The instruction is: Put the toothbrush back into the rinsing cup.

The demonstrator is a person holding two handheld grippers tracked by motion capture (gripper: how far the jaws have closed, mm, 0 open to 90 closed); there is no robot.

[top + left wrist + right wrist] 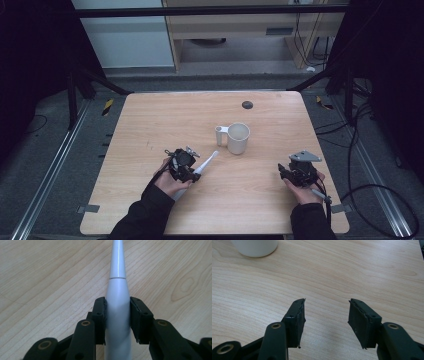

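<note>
While the left gripper lies low over the wooden table, its two black jaws press on either flank of the thick body of one white electric toothbrush. The gap on the right-hand pad looks hairline; grip reads as clamped. From the high view the toothbrush lies slanted on the near-left part of the table, with its slim neck pointing up and right toward the cup; its butt end is hidden under the left hand.

Right gripper: jaws spread apart, nothing between them, bare wood below. In the high view it sits at the near-right edge, held in the right hand, well apart from the toothbrush.

Containers: one white cup with a handle on its left side, upright, near the table's middle. Interior looks empty, as far as the high view shows. Its base appears at the top left of the right gripper view.

Count: toothbrush 1, cup 1, grippers 2.

Farther back: one small dark round disc near the far edge.
</note>
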